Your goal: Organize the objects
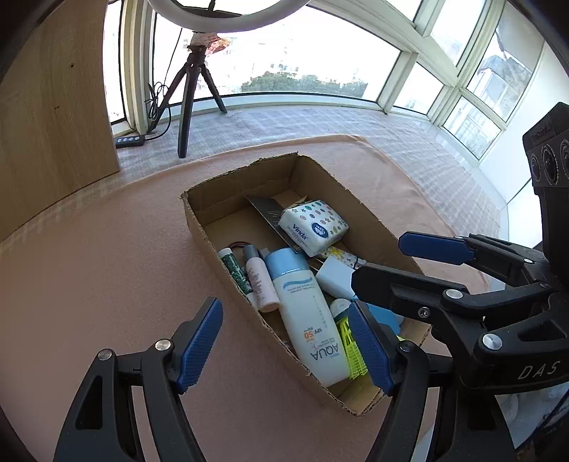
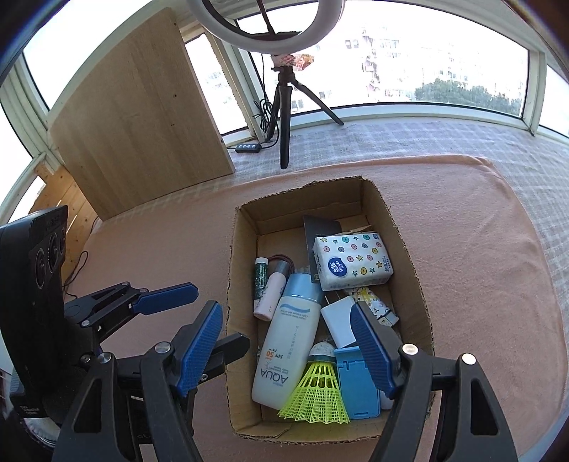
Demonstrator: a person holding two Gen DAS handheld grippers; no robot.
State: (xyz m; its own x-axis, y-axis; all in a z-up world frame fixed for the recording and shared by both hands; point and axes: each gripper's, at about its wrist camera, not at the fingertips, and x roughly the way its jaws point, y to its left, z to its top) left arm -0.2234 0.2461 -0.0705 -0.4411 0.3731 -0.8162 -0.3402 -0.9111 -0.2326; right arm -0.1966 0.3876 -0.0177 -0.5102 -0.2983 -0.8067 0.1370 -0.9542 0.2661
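An open cardboard box (image 1: 199,227) (image 2: 409,245) sits on a pink cloth. Inside lie a white sunscreen bottle with a blue cap (image 1: 306,309) (image 2: 288,337), a tissue pack (image 1: 313,227) (image 2: 352,261), a yellow shuttlecock (image 2: 316,394) (image 1: 350,348), a blue case (image 2: 355,380), a white charger (image 2: 338,320), a small pink bottle (image 1: 261,280) (image 2: 272,291) and a green tube (image 1: 234,270) (image 2: 260,280). My left gripper (image 1: 290,344) hangs open above the box's near left wall, nothing between its fingers. My right gripper (image 2: 286,346) is open above the box's near end, holding nothing.
A wooden board (image 2: 138,117) leans against the window at the back left. A black tripod (image 2: 284,117) with a ring light (image 2: 266,17) stands behind the box, with a cable and remote (image 2: 249,147) beside it. Pink cloth (image 2: 480,248) surrounds the box.
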